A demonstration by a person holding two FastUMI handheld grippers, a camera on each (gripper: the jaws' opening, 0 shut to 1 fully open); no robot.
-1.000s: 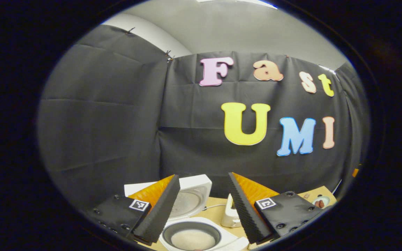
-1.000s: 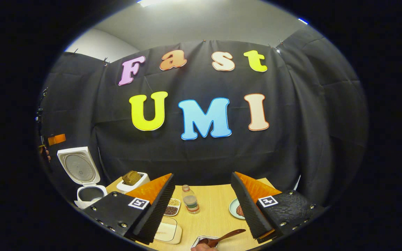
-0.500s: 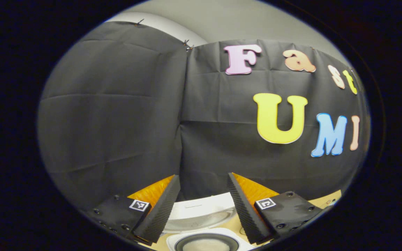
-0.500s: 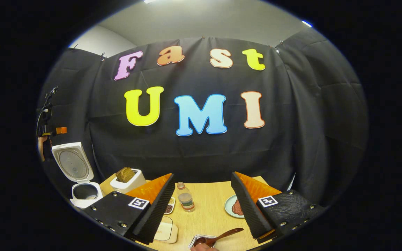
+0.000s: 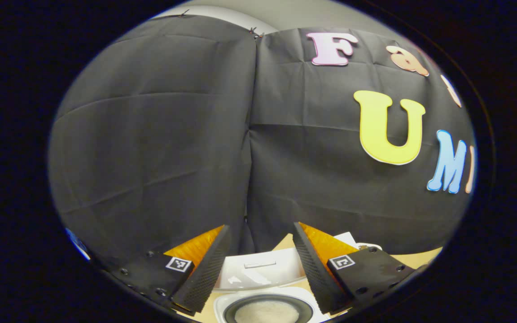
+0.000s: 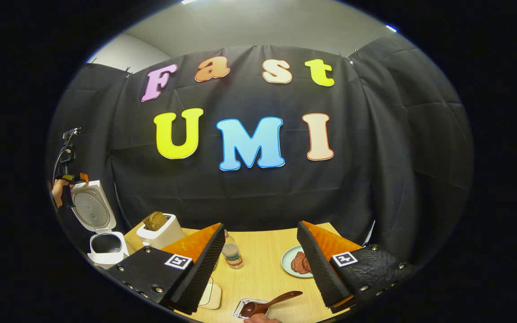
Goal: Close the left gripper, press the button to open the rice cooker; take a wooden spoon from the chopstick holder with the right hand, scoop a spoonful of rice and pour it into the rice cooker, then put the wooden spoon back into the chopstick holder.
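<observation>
Hovering spread and empty above the rice cooker (image 5: 265, 309), left gripper (image 5: 258, 264), drawn nearer its raised lid (image 5: 263, 271) than a second ago. Rice already inside. Right of the cooker, right gripper (image 6: 260, 264) likewise spread; wooden spoon (image 6: 269, 304) released into the chopstick holder (image 6: 240, 309), suggesting completion.

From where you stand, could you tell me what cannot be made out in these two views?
- Rice cooker front, left gripper view: cut off by the bottom edge, so no button shows.
- Wooden spoon, right gripper view: its bowl lies in a small container cut by the bottom edge; contents unclear.
- Tray, right gripper view: mostly behind a claw finger.
- Food on the plate: too small to identify.
</observation>
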